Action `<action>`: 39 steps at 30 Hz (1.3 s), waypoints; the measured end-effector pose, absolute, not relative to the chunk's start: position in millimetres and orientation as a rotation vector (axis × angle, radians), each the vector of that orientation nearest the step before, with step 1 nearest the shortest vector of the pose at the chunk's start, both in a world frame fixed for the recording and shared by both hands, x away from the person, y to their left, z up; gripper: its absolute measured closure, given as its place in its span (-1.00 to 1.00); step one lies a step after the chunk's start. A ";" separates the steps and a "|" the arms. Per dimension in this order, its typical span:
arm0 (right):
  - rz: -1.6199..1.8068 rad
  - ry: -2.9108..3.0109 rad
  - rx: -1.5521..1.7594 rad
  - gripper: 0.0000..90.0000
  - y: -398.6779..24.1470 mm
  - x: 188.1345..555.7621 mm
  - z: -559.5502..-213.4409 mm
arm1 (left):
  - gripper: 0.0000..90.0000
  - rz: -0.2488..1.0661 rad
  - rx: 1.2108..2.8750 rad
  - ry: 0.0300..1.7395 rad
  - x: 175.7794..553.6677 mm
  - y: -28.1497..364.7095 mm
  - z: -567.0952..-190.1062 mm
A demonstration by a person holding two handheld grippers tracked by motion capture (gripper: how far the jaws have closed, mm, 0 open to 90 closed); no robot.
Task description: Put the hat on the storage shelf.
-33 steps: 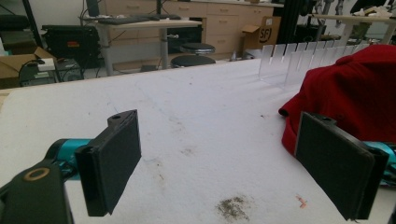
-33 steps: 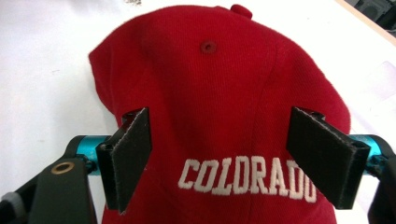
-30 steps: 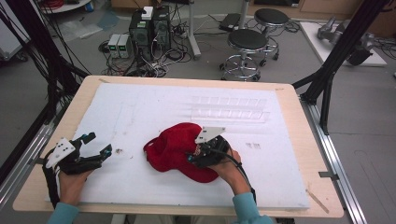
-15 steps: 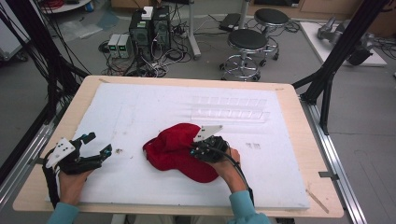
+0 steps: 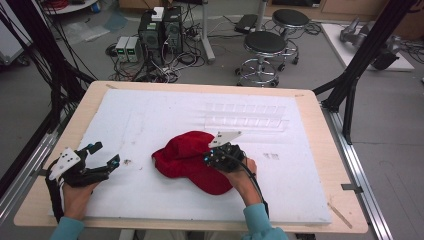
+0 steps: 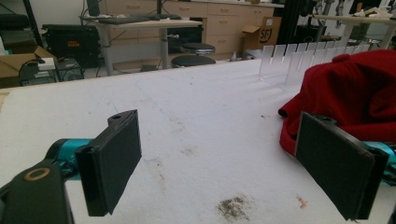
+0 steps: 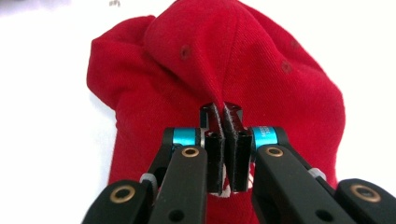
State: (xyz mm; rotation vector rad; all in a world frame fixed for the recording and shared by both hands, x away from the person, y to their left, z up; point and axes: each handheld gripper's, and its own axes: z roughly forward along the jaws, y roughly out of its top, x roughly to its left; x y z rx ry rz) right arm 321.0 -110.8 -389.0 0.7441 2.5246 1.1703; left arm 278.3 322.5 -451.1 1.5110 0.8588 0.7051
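On the white worktop (image 5: pixel 150 120), right gripper (image 7: pixel 224 140) jaws just pinched tight on a fold of the red cap (image 7: pixel 261 74); left gripper (image 6: pixel 224 154) jaws wide apart, holding nothing.

The red cap (image 7: pixel 224 60) is matt woven cloth — lying on a rough white foam board (image 5: pixel 165 115) over a pale wooden table (image 5: pixel 310 105).
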 end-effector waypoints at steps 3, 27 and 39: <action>1.222 2.477 0.757 0.95 -111.4 321.2 -382.3 | -0.67 0.705 1.511 0.856 278.4 322.2 -451.1; 1.379 2.250 0.729 0.95 -96.6 320.0 -351.7 | -0.67 0.602 1.555 0.780 277.3 307.4 -424.7; 1.433 2.179 0.733 0.95 -98.8 323.9 -338.5 | -0.67 0.361 1.637 0.786 276.7 286.6 -401.5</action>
